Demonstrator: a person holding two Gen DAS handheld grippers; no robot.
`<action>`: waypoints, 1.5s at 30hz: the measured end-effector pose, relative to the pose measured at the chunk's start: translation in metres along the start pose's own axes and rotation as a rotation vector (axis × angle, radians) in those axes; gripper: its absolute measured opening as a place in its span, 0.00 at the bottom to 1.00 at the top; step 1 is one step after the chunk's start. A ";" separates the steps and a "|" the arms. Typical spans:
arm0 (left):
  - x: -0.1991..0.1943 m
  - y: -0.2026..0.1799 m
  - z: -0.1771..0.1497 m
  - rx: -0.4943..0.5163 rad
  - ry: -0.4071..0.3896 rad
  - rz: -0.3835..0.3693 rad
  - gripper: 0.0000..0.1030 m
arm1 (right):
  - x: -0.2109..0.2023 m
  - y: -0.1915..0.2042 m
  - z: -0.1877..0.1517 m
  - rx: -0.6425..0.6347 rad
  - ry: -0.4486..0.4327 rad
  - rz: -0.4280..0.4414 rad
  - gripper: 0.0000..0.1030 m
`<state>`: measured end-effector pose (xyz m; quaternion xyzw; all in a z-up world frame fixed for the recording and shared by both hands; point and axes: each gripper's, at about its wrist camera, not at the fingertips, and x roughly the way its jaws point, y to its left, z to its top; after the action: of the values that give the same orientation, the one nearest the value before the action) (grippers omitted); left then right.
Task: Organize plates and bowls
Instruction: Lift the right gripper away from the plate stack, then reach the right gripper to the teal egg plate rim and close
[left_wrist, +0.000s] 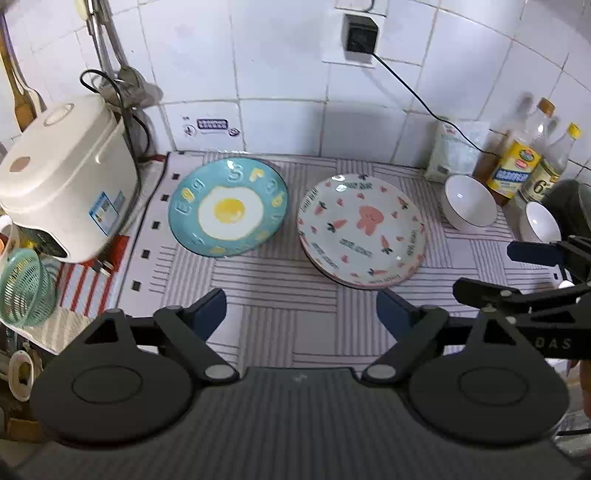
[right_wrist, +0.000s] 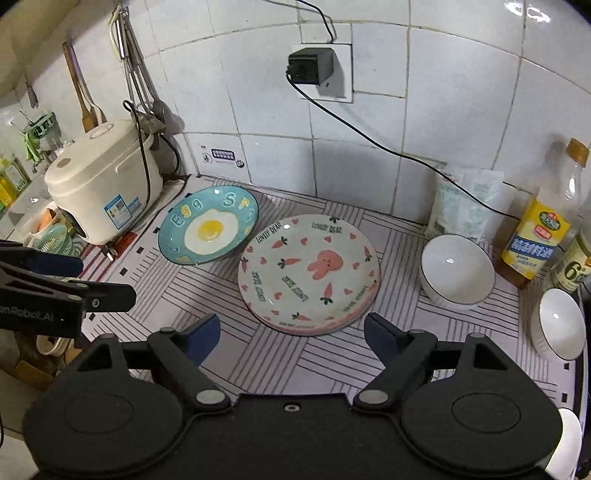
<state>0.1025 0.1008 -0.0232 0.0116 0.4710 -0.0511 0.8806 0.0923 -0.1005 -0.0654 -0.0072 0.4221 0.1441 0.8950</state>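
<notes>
A blue plate with a fried-egg picture (left_wrist: 228, 206) (right_wrist: 208, 229) lies at the back left of the striped mat. To its right lies a white plate with pink rabbit and carrots (left_wrist: 361, 230) (right_wrist: 308, 273), stacked on another plate. Two white bowls stand at the right: a larger one (left_wrist: 469, 202) (right_wrist: 457, 270) and a second one (left_wrist: 542, 222) (right_wrist: 561, 324). My left gripper (left_wrist: 300, 314) is open and empty, above the mat in front of the plates. My right gripper (right_wrist: 291, 338) is open and empty, just in front of the rabbit plate.
A cream rice cooker (left_wrist: 62, 177) (right_wrist: 101, 181) stands at the left. Oil bottles (left_wrist: 517, 162) (right_wrist: 543, 218) and a white bag (right_wrist: 465, 203) stand at the back right. A green basket (left_wrist: 26, 288) sits at the left edge. A cable runs from the wall plug (right_wrist: 312, 66).
</notes>
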 end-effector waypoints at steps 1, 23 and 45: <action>0.001 0.004 0.001 -0.002 -0.006 0.005 0.90 | 0.001 0.002 0.000 -0.003 -0.009 0.008 0.85; 0.074 0.133 0.067 0.087 -0.031 -0.069 0.89 | 0.060 0.073 0.036 0.206 -0.297 0.154 0.86; 0.245 0.193 0.063 0.084 0.072 -0.045 0.77 | 0.254 0.102 -0.016 0.608 -0.171 0.163 0.65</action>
<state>0.3095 0.2686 -0.1974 0.0400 0.5000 -0.0904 0.8604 0.2065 0.0592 -0.2567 0.3064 0.3684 0.0828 0.8738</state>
